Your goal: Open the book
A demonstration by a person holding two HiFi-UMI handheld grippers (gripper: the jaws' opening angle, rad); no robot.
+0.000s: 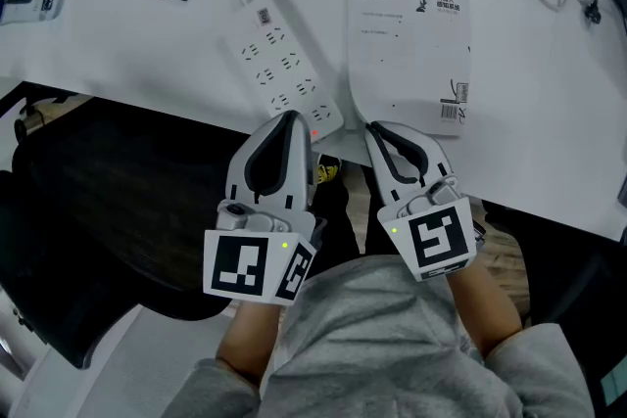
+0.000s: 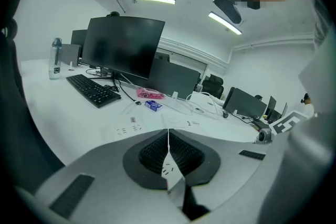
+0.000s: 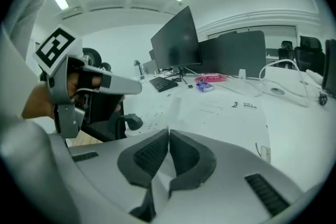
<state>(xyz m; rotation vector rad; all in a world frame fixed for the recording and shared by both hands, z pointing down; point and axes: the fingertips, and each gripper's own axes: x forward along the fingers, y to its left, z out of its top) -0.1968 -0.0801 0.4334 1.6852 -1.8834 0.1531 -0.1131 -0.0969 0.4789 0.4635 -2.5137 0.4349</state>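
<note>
Thin white paperback book lies closed on the white desk. I hold my right gripper, jaws together, empty, by its near corner, likely to pry the cover; left gripper likewise, idle.

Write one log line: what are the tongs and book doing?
book: closed, flat on desk | left tongs: shut, empty | right tongs: shut, empty
</note>
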